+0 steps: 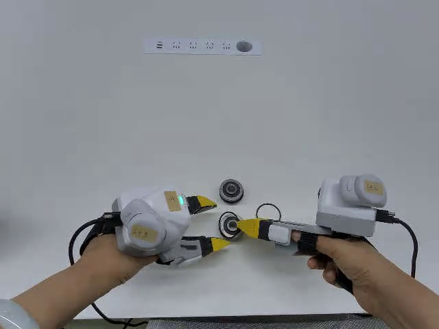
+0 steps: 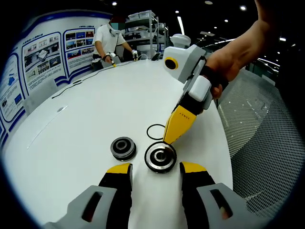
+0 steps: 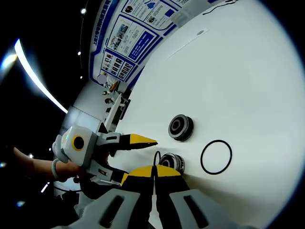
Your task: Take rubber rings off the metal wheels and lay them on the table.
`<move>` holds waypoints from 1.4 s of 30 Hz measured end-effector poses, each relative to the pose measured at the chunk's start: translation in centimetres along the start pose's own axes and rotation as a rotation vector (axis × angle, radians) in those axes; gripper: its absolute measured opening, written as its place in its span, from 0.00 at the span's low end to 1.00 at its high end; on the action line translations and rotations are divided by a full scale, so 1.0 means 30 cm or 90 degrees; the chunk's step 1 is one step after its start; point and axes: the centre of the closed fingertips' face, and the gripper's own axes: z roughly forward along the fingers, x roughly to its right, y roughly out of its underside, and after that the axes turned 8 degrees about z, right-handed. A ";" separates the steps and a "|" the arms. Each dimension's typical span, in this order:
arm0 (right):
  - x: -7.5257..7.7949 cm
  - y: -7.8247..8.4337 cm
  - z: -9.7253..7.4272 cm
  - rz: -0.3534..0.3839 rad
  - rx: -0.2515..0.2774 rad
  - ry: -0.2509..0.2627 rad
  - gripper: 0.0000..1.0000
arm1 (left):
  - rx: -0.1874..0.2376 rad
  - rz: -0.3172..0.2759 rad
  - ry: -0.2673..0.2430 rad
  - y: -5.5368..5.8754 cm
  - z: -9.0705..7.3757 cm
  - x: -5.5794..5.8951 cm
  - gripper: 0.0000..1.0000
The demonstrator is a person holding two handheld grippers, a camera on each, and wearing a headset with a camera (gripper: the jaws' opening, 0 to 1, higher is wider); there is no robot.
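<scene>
Two metal wheels lie on the white table [image 1: 103, 137]. The near wheel [image 1: 228, 225] [image 2: 160, 157] [image 3: 172, 162] sits between the jaws of my open left gripper [image 1: 211, 223] [image 2: 156, 169], which do not touch it. My right gripper [image 1: 241, 226] [image 3: 153, 171] is shut, its yellow tip [image 2: 172, 137] at that wheel's edge. A thin black arc of rubber ring [image 3: 157, 156] rises from the tip. The far wheel [image 1: 232, 190] [image 2: 123, 148] [image 3: 181, 127] stands apart. One loose rubber ring [image 1: 268, 203] [image 2: 147, 131] [image 3: 231, 155] lies flat just right of the near wheel.
A white power strip [image 1: 202, 46] lies at the far side of the table. The table's front edge [image 1: 274, 317] runs close under my hands. In the left gripper view a person [image 2: 107, 40] works far off at the table's other end.
</scene>
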 end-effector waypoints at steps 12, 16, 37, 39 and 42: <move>-0.004 -0.022 -0.053 0.014 0.028 -0.005 0.02 | -0.002 -0.007 -0.006 0.021 -0.018 0.002 0.52; 0.016 -0.037 -0.074 0.019 0.040 0.001 0.02 | -0.003 -0.010 -0.013 0.031 -0.024 -0.005 0.56; 0.160 -0.102 -0.146 0.072 0.112 0.067 0.02 | -0.008 -0.025 -0.022 0.050 -0.036 -0.016 0.57; 0.169 -0.103 -0.143 0.071 0.110 0.072 0.02 | -0.009 -0.023 -0.024 0.050 -0.038 -0.017 0.56; 0.184 -0.095 -0.139 0.069 0.103 0.087 0.02 | -0.010 -0.025 -0.022 0.049 -0.038 -0.014 0.57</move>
